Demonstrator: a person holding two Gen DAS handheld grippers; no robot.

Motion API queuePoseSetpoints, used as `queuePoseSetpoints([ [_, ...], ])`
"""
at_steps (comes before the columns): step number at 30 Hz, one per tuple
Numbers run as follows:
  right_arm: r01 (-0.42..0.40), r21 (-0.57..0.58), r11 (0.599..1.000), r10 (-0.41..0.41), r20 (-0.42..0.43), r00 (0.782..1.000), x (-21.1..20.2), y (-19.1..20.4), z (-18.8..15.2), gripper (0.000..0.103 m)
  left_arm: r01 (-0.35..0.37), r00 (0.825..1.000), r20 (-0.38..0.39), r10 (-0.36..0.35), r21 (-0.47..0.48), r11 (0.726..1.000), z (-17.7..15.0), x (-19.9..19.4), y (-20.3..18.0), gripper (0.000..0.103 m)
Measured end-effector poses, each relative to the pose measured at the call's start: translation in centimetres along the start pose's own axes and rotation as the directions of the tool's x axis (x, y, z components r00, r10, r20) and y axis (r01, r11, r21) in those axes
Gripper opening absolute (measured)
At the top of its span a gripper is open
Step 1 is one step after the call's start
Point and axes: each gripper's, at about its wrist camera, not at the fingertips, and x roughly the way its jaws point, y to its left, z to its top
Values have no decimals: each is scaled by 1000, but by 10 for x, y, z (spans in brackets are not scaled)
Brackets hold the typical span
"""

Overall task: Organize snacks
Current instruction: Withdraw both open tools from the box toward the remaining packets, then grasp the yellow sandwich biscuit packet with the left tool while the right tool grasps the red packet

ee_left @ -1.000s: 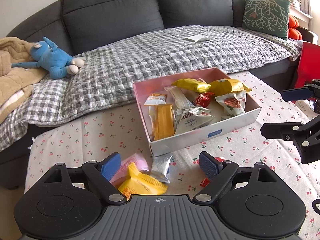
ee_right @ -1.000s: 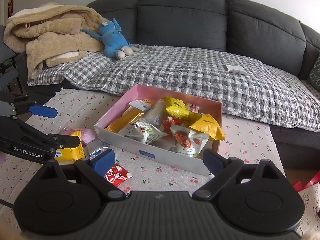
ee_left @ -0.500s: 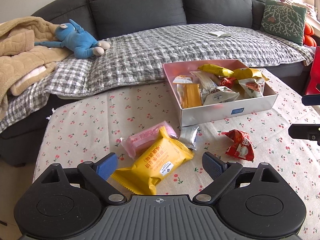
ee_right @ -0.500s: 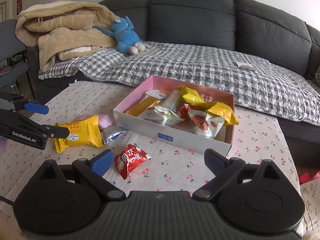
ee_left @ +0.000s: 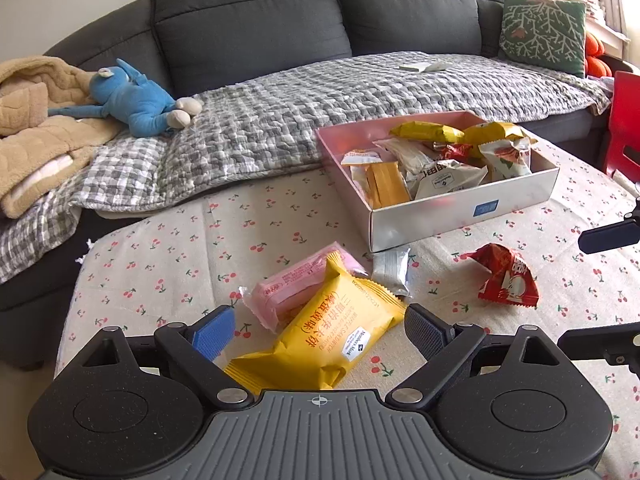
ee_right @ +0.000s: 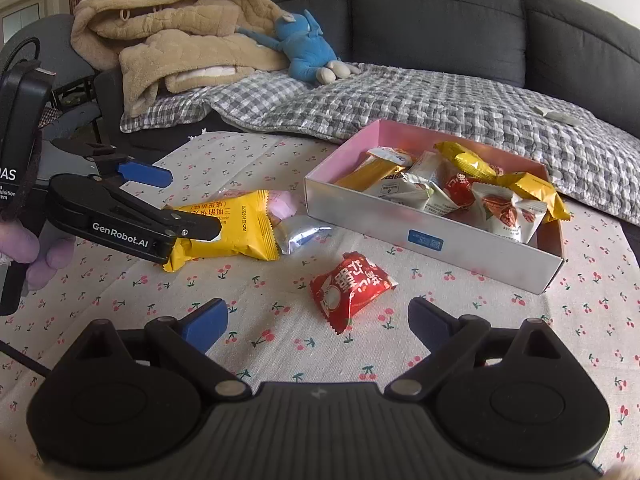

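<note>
The pink snack box [ee_left: 460, 216] stands on the desk [ee_left: 168, 248], which wears a cherry-print cloth, and is crowded with wrapped snacks. Four more snacks lie on the cloth outside it. A silver packet [ee_left: 391, 271] lies just off the box's near left corner. Touching that packet on the side away from the box, a yellow packet [ee_left: 320, 340] lies partly over a pink packet [ee_left: 288, 288]. A red packet [ee_right: 349, 288] lies alone in front of the box's long white wall, a little apart from it.

The left hand-held gripper [ee_left: 318, 330] has just been opening and stands spread wide, its blue-padded fingers either side of the yellow packet's near end, with no pad pressing on it. The right hand-held gripper [ee_right: 316, 320] is also wide open and holds nothing; the red packet lies just beyond its fingertips.

Behind the box runs a dark grey sofa [ee_left: 256, 28] under a checked blanket [ee_left: 320, 96], with a blue plush toy [ee_left: 132, 104] lying on it.
</note>
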Motion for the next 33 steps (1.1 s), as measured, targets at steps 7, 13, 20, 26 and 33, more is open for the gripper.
queuePoseSetpoints([
  [7,38,34,999,-39,13,999,16,-2,9,94,66,998,-8,-65,94,993,-7,17,6,93],
  [13,42,161,986,-44,8,999,27,-20,11,84,129,992,-21,-128,122,984,-18,19,-3,91],
  [20,19,212,977,-12,-35,999,38,-30,7,71,92,996,0,-93,146,985,-21,22,-12,85],
  [26,20,218,976,-8,-58,998,42,-34,2,62,44,999,6,-45,105,993,-21,22,-5,64],
  [33,-1,196,981,13,-58,998,42,-31,5,47,19,1000,7,-20,86,996,-23,19,-4,57],
])
